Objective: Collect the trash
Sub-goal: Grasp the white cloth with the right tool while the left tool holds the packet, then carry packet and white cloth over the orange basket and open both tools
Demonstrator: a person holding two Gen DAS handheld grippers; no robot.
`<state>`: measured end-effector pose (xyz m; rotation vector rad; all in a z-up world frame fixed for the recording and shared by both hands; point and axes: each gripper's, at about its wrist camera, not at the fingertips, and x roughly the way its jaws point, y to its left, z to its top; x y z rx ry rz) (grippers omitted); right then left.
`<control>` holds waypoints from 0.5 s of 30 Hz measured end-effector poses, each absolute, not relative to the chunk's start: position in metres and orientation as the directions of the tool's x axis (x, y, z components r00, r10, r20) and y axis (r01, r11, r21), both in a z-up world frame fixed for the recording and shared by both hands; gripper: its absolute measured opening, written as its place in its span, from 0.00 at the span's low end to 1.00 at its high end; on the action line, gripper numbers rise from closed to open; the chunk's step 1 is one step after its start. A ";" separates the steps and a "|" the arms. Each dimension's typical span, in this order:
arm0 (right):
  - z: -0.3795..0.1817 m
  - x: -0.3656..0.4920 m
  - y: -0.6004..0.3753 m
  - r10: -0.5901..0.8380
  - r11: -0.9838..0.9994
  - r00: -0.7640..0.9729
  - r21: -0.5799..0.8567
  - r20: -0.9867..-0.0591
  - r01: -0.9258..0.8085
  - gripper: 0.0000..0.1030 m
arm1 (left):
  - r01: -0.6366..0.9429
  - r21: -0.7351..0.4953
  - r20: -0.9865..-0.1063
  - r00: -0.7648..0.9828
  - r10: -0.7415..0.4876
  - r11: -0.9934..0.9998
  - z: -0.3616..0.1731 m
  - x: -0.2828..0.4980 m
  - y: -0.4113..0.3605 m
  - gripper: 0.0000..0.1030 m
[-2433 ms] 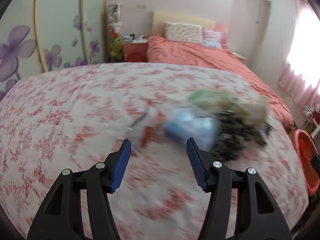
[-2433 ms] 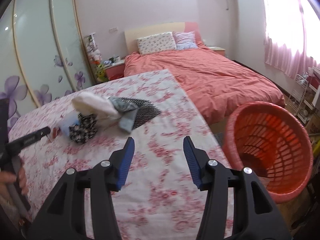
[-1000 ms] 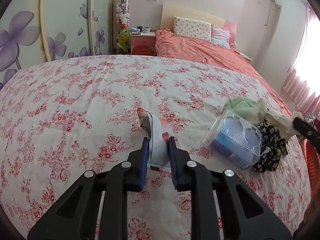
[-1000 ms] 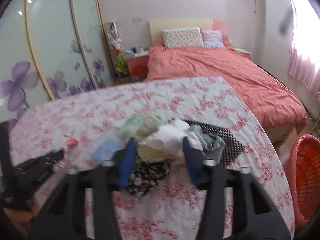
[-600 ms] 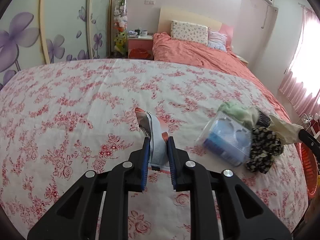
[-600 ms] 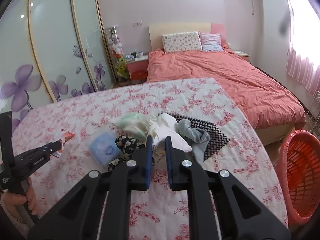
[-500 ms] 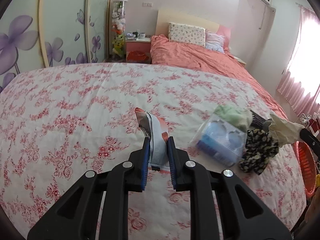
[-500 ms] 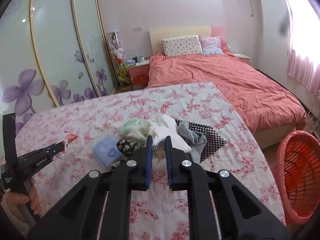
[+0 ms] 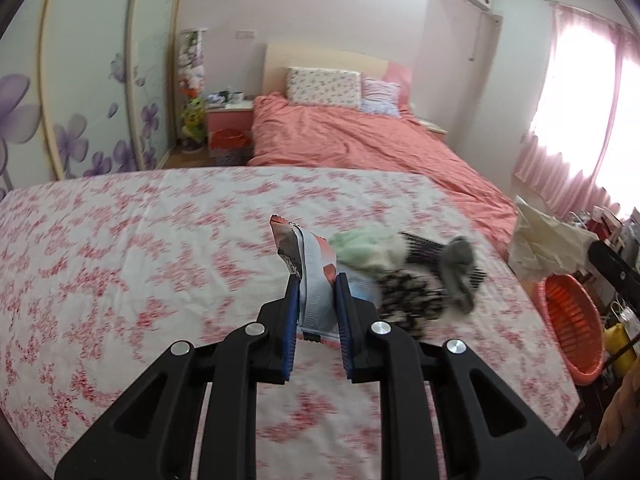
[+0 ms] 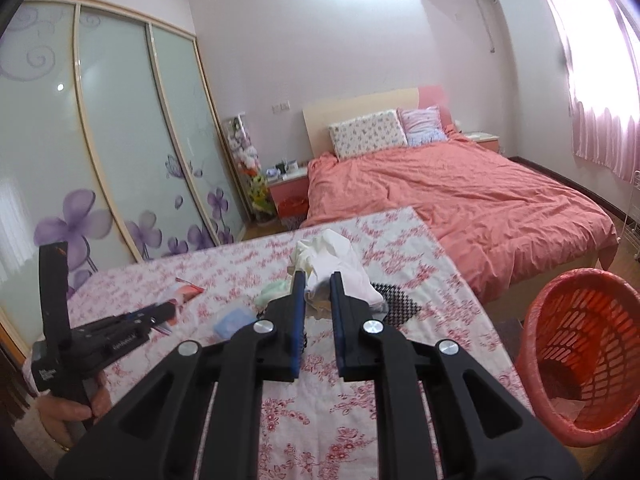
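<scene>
My left gripper [image 9: 316,282] is shut on a red, white and black snack wrapper [image 9: 308,264], held above the floral bedspread [image 9: 140,248]. My right gripper [image 10: 318,280] is shut on a crumpled cream-white plastic bag [image 10: 332,260], lifted off the spread; the same bag [image 9: 544,240] hangs at the right in the left wrist view. On the bed lie a pale green cloth [image 9: 364,250], a black floral cloth [image 9: 408,292], a grey sock [image 9: 460,272], a black mesh piece [image 10: 394,300] and a clear blue plastic box [image 10: 234,320]. The left gripper [image 10: 160,314] with its wrapper [image 10: 188,292] shows at the left.
A red plastic basket [image 10: 576,356] stands on the floor off the bed's right corner, also the basket [image 9: 572,328] in the left wrist view. Beyond lie a coral bed [image 10: 460,196], a nightstand [image 10: 288,192] and sliding wardrobe doors [image 10: 100,160]. A hand [image 10: 68,412] holds the left tool.
The right gripper closed on the white bag and lifted it up and away from the pile. The left gripper rose with the wrapper and swung right. The clear box shifted.
</scene>
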<state>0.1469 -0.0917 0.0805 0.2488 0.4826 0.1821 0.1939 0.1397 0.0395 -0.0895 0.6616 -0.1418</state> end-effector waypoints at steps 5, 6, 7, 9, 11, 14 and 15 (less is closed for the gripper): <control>0.086 0.137 -0.110 0.188 0.959 0.891 0.273 -0.412 -0.077 0.12 | 0.175 -0.136 -0.583 0.782 -0.222 0.975 0.050 0.188 0.110 0.17; 0.086 0.136 -0.113 0.180 0.960 0.894 0.271 -0.411 -0.069 0.12 | 0.187 -0.140 -0.580 0.780 -0.234 0.972 0.050 0.188 0.105 0.17; 0.085 0.134 -0.118 0.171 0.961 0.896 0.270 -0.410 -0.060 0.12 | 0.202 -0.145 -0.577 0.778 -0.249 0.969 0.051 0.187 0.099 0.17; 0.084 0.131 -0.122 0.160 0.962 0.898 0.269 -0.410 -0.048 0.12 | 0.233 -0.153 -0.572 0.772 -0.278 0.960 0.053 0.185 0.086 0.17; 0.082 0.127 -0.129 0.143 0.963 0.901 0.267 -0.409 -0.032 0.12 | 0.257 -0.155 -0.569 0.766 -0.299 0.954 0.053 0.185 0.074 0.17; 0.081 0.121 -0.142 0.116 0.964 0.908 0.266 -0.403 -0.005 0.12 | 0.294 -0.163 -0.566 0.754 -0.333 0.942 0.055 0.185 0.055 0.17; 0.081 0.119 -0.147 0.106 0.964 0.910 0.266 -0.401 0.004 0.12 | 0.305 -0.166 -0.564 0.750 -0.344 0.938 0.055 0.185 0.049 0.17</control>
